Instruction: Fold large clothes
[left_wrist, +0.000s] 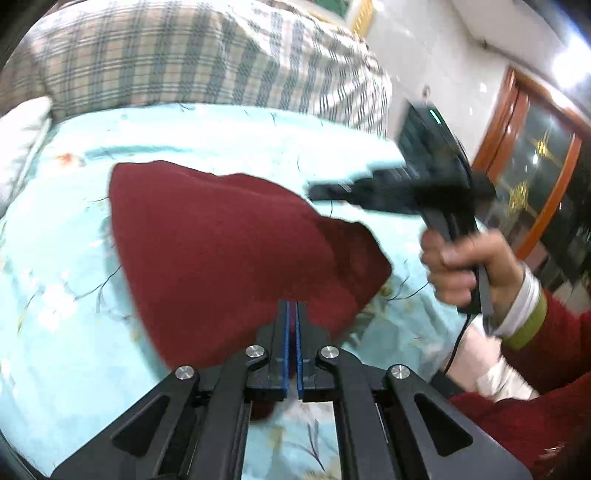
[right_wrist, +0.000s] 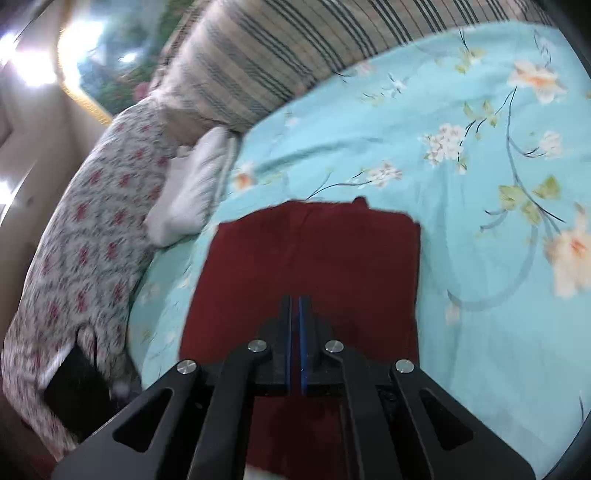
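A dark red garment (left_wrist: 221, 251) lies folded on the light blue floral bedsheet (left_wrist: 66, 258). My left gripper (left_wrist: 291, 306) is shut on the near edge of the red garment, with cloth showing between its blue pads. In the left wrist view the right gripper (left_wrist: 321, 192) is seen from the side, blurred, held in a hand above the garment's right edge. In the right wrist view the red garment (right_wrist: 314, 258) lies as a rectangle under my right gripper (right_wrist: 294, 301), whose jaws are shut with nothing visibly between them.
A plaid quilt (left_wrist: 184, 55) is piled at the head of the bed. A white pillow (right_wrist: 192, 184) and a floral blanket (right_wrist: 92, 229) lie along the bed's left side. A wooden cabinet with glass (left_wrist: 535, 155) stands at the right. The person's red sleeve (left_wrist: 546, 354) is near.
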